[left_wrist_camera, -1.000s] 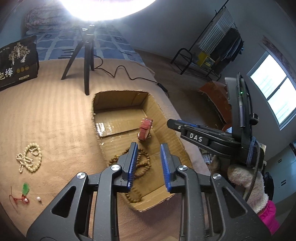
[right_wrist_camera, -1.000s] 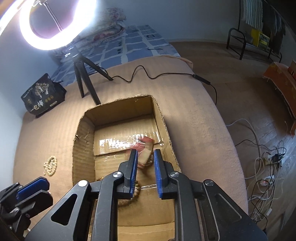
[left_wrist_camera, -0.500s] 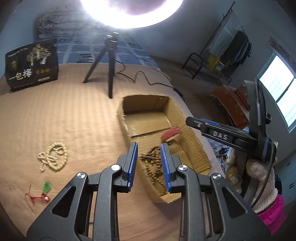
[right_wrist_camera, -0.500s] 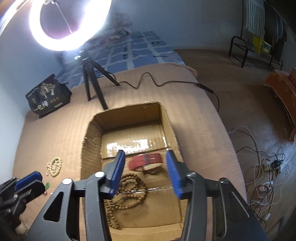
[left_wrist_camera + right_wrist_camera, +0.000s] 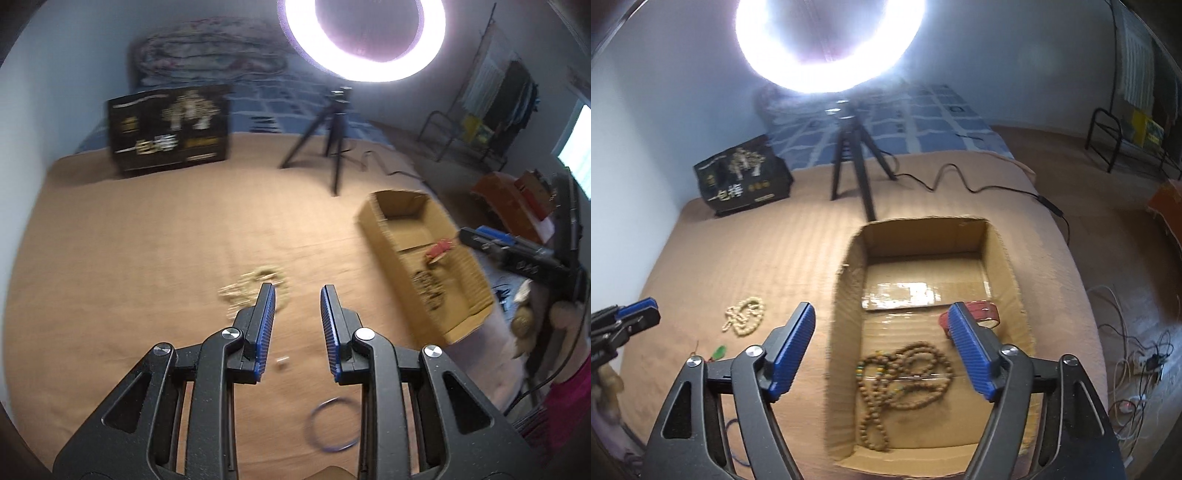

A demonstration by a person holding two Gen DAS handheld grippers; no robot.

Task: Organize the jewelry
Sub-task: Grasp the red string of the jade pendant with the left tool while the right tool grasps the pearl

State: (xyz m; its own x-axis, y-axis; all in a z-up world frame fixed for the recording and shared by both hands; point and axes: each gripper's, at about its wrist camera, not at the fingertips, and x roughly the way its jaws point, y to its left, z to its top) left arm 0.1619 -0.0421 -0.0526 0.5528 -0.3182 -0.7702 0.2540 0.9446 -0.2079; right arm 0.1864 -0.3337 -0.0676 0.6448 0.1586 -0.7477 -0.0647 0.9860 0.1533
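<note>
Right gripper (image 5: 881,341): jaws spread wide, just been opening, nothing between the pads; low centre of the right wrist frame, over the cardboard box (image 5: 1008,258)
Left gripper (image 5: 297,325): jaws partly parted, released, grasping nothing; centre of the left wrist frame, above the tan blanket (image 5: 129,258)
Stowed: red bracelet (image 5: 982,312) and brown bead strand (image 5: 905,373) lie in the box, right of centre
Outstanding: pale bead necklace (image 5: 251,290) just beyond the left fingertips; blue ring (image 5: 334,424) lower centre; small white bead (image 5: 282,363) between the jaws' bases; green pendant (image 5: 718,352) at left of the right wrist frame
Step, judged: bracelet deposited; left claw heading for the pale necklace
Next move, judged: lower, straddle a bunched part of the strand, close gently so no loop trails
</note>
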